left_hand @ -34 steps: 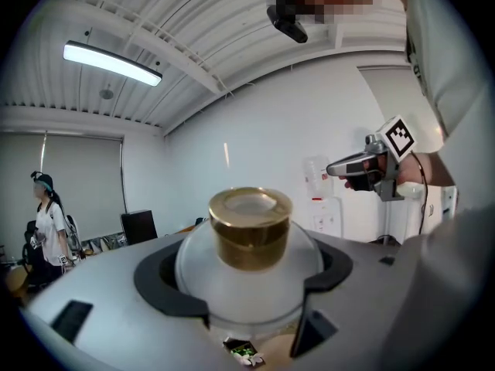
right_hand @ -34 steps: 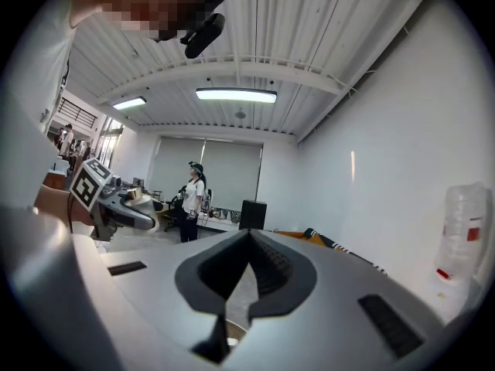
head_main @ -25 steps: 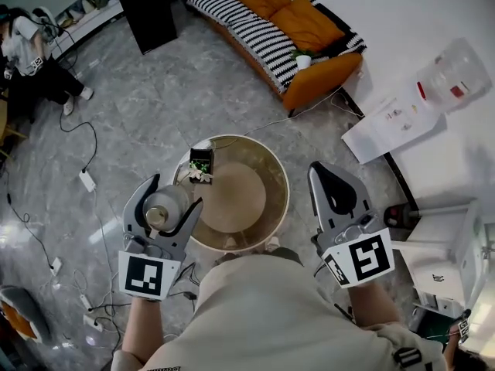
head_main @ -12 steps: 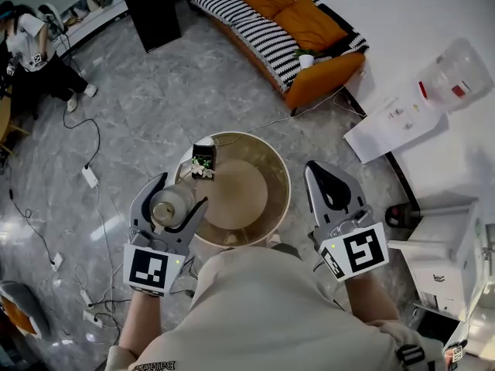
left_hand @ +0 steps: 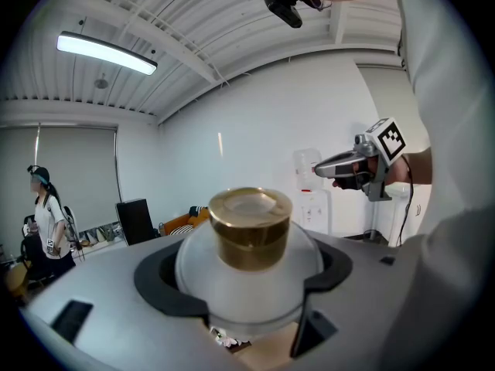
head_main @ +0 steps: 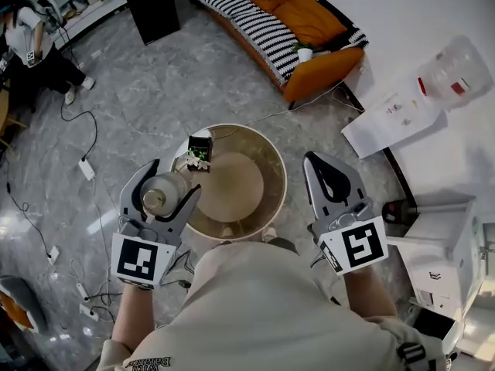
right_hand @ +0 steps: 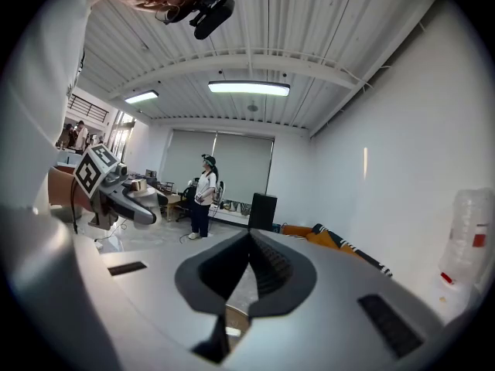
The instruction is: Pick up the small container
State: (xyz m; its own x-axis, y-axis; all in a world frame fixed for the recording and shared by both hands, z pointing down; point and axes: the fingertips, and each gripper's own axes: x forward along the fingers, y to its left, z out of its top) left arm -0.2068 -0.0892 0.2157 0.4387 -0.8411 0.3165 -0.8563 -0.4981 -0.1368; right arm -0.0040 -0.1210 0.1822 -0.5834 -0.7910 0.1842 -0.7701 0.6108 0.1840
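Barely shifted since before, left tool (head_main: pixel 175 179) grips the gold-capped small container (left_hand: pixel 249 253), right tool (head_main: pixel 313 161) closed empty; we judge pickup done, next hold steady.

Upright frosted small container (left_hand: pixel 249 277), gold-capped, held in left tool (head_main: pixel 175 178).

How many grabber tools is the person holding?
2. The left gripper is by the round table's left edge, shut on the small container. The right gripper is off the table's right side, fingers together, holding nothing.
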